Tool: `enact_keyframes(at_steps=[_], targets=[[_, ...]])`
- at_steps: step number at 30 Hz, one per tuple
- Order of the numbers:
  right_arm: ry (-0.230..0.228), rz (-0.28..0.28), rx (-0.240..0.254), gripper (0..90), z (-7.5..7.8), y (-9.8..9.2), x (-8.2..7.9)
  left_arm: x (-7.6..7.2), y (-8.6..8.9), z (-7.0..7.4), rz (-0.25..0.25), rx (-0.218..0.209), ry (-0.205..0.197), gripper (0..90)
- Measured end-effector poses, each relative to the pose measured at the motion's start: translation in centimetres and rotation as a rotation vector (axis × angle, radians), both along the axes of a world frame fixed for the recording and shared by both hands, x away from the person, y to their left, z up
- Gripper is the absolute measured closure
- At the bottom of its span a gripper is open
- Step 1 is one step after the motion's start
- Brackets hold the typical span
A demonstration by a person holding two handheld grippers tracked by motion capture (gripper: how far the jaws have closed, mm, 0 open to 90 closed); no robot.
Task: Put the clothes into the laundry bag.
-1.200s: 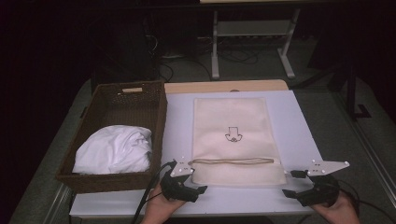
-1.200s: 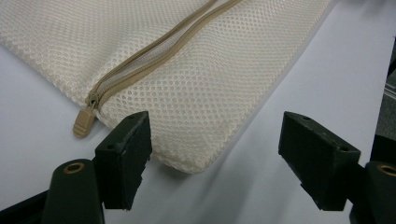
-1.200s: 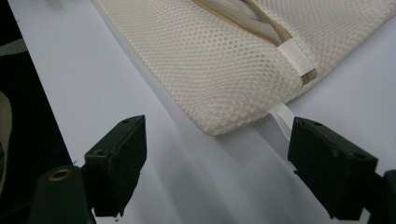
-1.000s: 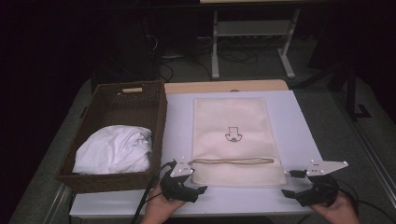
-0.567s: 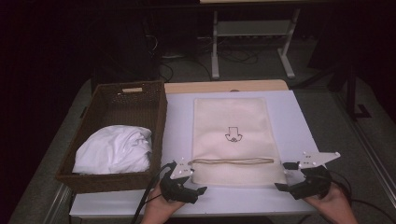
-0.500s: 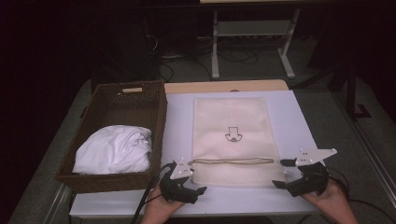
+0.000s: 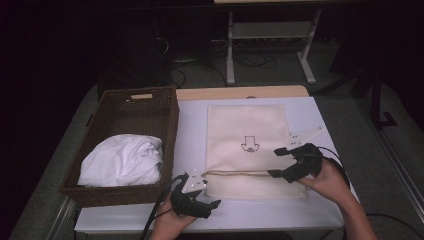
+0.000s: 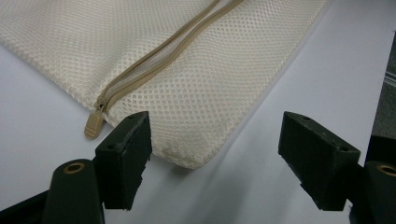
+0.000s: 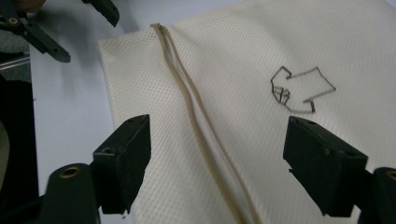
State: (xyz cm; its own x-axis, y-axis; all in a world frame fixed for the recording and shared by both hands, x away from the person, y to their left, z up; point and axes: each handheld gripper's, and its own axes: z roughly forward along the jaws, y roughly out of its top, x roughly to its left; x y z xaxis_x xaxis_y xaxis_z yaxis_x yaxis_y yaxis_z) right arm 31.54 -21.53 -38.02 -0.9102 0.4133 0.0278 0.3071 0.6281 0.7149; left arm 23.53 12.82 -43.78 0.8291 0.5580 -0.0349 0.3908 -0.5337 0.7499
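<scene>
Hovering both grippers with jaws apart, left (image 7: 200,196) at the corner of the bag (image 7: 246,130) lying flat on the table (image 7: 192,125), right (image 7: 287,165) over its zipper (image 9: 196,126), we risk pinching mesh, not the pull (image 8: 93,125).

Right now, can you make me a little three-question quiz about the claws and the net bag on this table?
1. True or false: the left claw grips the cream mesh zip bag.
2. What lies in the brown wicker basket?
3. The right claw hovers over: A the basket, B the bag's tan zip, C the floor?

Key: 1 false, it is open at the bag's corner. 2 a white crumpled cloth. 3 B.
</scene>
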Motion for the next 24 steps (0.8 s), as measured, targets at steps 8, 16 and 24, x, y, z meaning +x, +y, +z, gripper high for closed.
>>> enact_keyframes(at_steps=[8,16,24], targets=[[0.017,0.048,-0.034,30.7,-1.0,2.5,2.9,0.0,-0.1,0.0,-0.004,-0.002,0.003,25.1],[0.055,0.110,-0.094,43.3,-3.4,4.7,4.9,0.0,-0.1,-0.2,0.000,-0.007,0.011,25.1],[0.087,0.151,-0.143,52.2,-4.9,5.8,5.3,0.1,0.0,-0.1,0.000,-0.012,0.012,25.1]])
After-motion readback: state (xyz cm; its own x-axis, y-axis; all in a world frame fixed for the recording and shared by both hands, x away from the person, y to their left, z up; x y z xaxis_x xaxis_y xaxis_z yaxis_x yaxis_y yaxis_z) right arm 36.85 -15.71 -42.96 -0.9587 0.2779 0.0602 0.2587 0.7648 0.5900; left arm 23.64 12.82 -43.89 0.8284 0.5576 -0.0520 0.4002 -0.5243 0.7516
